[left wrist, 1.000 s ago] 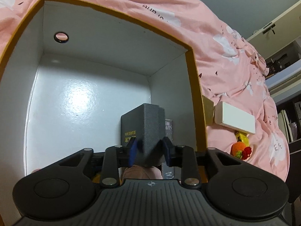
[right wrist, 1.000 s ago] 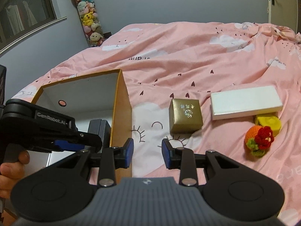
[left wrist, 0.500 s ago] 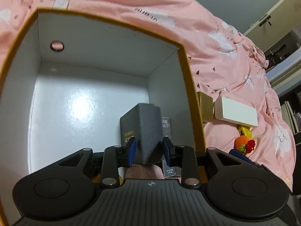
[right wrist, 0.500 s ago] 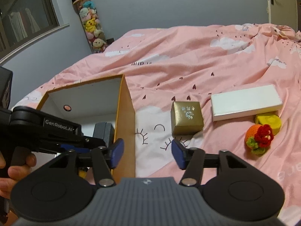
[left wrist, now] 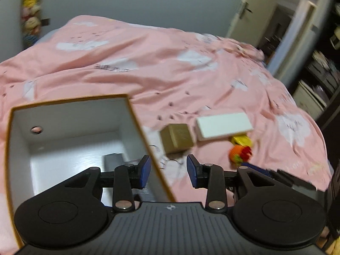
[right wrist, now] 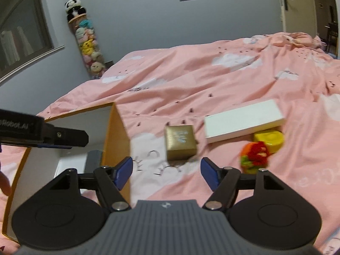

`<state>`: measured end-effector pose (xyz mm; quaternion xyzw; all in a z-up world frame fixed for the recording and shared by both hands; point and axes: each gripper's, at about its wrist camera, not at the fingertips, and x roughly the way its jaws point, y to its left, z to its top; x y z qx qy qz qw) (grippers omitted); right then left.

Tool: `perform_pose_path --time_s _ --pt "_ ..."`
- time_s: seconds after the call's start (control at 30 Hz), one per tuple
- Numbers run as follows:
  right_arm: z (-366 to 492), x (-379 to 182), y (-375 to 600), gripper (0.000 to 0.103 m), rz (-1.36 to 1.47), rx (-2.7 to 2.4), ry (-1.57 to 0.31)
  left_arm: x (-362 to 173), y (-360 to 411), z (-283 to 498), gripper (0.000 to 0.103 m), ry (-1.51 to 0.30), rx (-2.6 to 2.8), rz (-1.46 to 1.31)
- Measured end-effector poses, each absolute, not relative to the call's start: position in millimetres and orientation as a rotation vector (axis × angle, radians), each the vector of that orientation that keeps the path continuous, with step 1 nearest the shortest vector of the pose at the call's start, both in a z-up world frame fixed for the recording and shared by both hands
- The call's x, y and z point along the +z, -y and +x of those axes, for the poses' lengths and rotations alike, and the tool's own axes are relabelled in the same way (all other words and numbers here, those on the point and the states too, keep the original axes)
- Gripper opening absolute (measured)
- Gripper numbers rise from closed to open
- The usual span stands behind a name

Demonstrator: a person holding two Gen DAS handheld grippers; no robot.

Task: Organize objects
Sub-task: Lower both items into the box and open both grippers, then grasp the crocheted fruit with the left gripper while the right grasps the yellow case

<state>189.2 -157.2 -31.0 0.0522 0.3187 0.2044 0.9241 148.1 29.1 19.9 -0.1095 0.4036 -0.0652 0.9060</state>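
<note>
At the far left, an open orange box (left wrist: 136,119) with white inner walls is seen lying on the pink bedspread (left wrist: 170,72), and a dark grey box (left wrist: 113,159) is seen standing on its floor against the right-hand wall. The left gripper (left wrist: 169,171) is held above that wall's rim; its jaws have just been opening, they are parted a little, and nothing is held between them (the grey box lies below and apart). In the right wrist view, that gripper's black body (right wrist: 63,137) is seen jutting over the box's open top. The right gripper (right wrist: 166,172) is held over the bedspread, its jaws having just been opening, now spread wide and empty. Just beyond it, a gold box (right wrist: 180,142) is set on the cover, and next, near it, a long white box (right wrist: 242,123). In front of the white box, a yellow object (right wrist: 269,139) and an orange and red crocheted toy (right wrist: 254,157) are found touching.
</note>
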Motion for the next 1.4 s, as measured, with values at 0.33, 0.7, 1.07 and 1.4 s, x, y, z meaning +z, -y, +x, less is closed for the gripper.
perform_pose_path --time_s 0.33,0.7,1.07,1.4 --pt "213 -26 219 0.072 0.108 0.309 -0.659 10 11 208 0.051 -0.943 -0.211 -0.218" --pt "252 -52 268 0.039 0.201 0.234 -0.719 -25 77 232 0.052 -1.005 -0.351 -0.103" --pt "268 -79 289 0.019 0.253 0.208 -0.733 -59 142 257 0.064 -0.983 -0.471 0.053" --pt "274 -88 310 0.006 0.384 0.179 -0.725 -86 149 281 0.064 -1.006 -0.498 -0.004"
